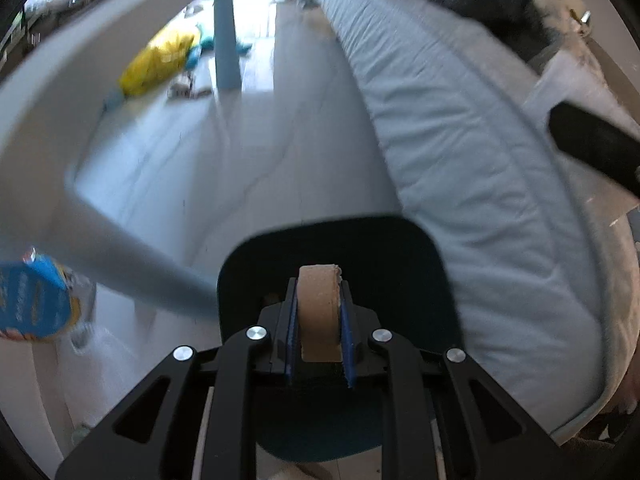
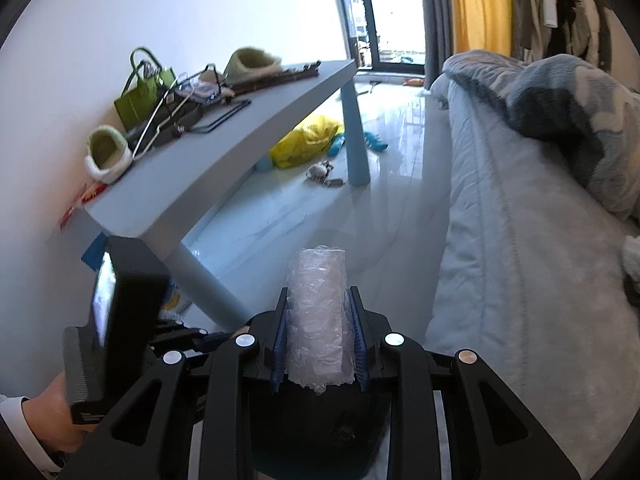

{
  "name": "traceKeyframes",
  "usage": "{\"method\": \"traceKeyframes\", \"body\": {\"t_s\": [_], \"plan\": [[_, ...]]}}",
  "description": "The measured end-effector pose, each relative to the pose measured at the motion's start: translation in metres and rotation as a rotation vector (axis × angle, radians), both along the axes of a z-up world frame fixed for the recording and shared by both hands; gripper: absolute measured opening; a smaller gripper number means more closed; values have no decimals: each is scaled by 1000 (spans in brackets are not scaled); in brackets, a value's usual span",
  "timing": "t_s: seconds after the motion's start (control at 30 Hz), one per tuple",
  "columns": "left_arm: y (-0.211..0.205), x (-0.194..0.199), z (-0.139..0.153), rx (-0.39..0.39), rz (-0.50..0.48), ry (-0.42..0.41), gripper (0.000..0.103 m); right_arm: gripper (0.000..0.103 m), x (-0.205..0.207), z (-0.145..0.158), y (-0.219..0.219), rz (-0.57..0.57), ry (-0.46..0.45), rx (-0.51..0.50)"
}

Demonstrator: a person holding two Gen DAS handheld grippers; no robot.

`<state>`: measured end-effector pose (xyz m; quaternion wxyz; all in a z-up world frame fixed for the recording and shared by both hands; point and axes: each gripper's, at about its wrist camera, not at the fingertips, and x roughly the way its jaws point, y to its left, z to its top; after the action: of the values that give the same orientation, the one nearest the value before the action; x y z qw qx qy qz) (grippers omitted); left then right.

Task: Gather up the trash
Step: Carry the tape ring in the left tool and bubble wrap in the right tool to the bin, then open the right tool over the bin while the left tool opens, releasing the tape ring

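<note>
My left gripper (image 1: pixel 319 312) is shut on a brown cardboard roll (image 1: pixel 319 308) and holds it over a dark bin (image 1: pixel 420 264) on the floor. My right gripper (image 2: pixel 319 324) is shut on a wad of clear bubble wrap (image 2: pixel 318 320), also above a dark bin (image 2: pixel 320 432) seen just below the jaws. The left gripper's body shows at the lower left of the right wrist view (image 2: pixel 116 320), held by a hand. More trash lies on the floor under the table: a yellow bag (image 2: pixel 308 140), a small crumpled piece (image 2: pixel 320 170) and a blue packet (image 1: pixel 32 304).
A grey table (image 2: pixel 224 148) with round legs stands on the left, carrying green slippers (image 2: pixel 106 154), a green bag (image 2: pixel 146 92) and hangers. A bed (image 2: pixel 520 240) with a light blue mattress and a blanket fills the right. White tiled floor (image 2: pixel 288 216) runs between them.
</note>
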<state>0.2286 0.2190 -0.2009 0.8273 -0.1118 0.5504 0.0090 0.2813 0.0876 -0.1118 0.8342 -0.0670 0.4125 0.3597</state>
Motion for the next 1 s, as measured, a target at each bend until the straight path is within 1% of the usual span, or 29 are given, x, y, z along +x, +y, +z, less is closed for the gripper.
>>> {"method": "traceKeyframes", "body": {"t_s": [0.1,0.17,0.2,0.23,0.33,0.37,0.47,0.53,0.6,0.7,0.8,1.0], "plan": [[5,-4,-14,-15,-9,42,21,27,-2,-11,11,17,17,-28],[9,-9,-18,-21,-11,53,33,27,-2,-19,17,23,33,-47],[9,-10,-18,-20,-9,52,44,27,-1,-23,19,24,40,-53],[9,-11,-17,-18,-7,51,50,27,-1,-27,22,25,49,-61],[15,-15,-12,-52,13,39,55,27,2,-41,28,23,76,-81],[18,-17,-8,-64,24,24,56,27,2,-46,30,20,85,-89],[22,-19,4,-69,36,-13,60,27,3,-60,36,16,110,-113],[24,-20,10,-63,41,-30,66,27,4,-69,40,16,128,-130],[28,-23,18,-45,55,-53,68,27,5,-78,43,13,142,-143],[37,-26,26,-44,77,-79,68,27,7,-89,45,1,165,-163],[47,-28,36,-26,89,-106,67,27,8,-102,46,-3,194,-182],[63,-31,66,-45,141,-197,59,28,2,-130,50,0,247,-235]]}}
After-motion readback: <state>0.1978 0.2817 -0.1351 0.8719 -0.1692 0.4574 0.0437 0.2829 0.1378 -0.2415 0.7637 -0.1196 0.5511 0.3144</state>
